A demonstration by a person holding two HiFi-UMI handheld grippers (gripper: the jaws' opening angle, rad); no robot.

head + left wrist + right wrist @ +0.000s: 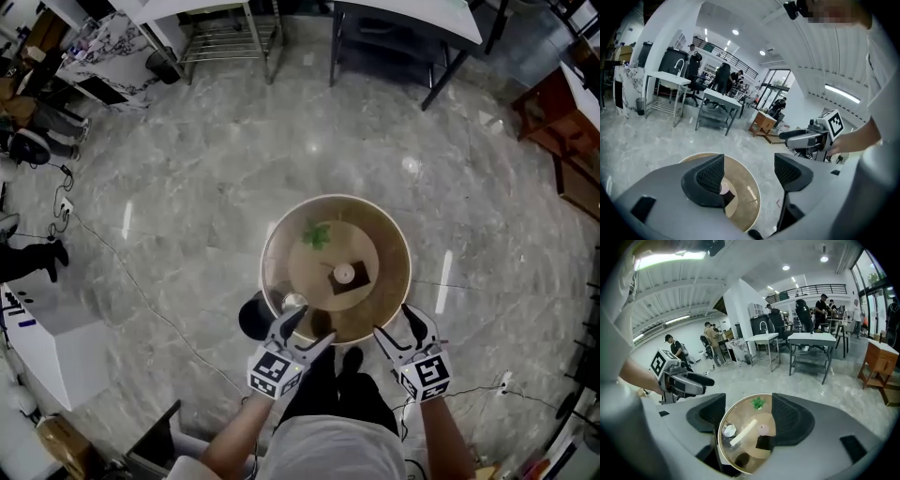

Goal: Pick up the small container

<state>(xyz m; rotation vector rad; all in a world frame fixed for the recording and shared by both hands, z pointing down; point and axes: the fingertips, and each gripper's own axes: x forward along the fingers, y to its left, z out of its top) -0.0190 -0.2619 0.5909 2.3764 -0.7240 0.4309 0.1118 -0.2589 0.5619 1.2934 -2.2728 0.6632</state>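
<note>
The small container (294, 302), a little clear cup with a pale top, stands at the near left edge of the round glass-topped table (384, 234); the right gripper view also shows the container (729, 431). My left gripper (305, 330) hovers just in front of the cup, open and holding nothing. My right gripper (394, 323) is open at the table's near right edge, also holding nothing. In the left gripper view my left gripper (749, 173) shows empty jaws above the table (750, 201), and the cup is hidden. My right gripper (747, 416) frames the table from above.
On the table are a green sprig (317, 234) and a pale candle (344, 274) on a dark square mat (352, 281). A black round object (251, 317) sits low by the table's left side. Metal-legged tables (403, 37) stand farther off on the marble floor, where cables (141, 291) trail.
</note>
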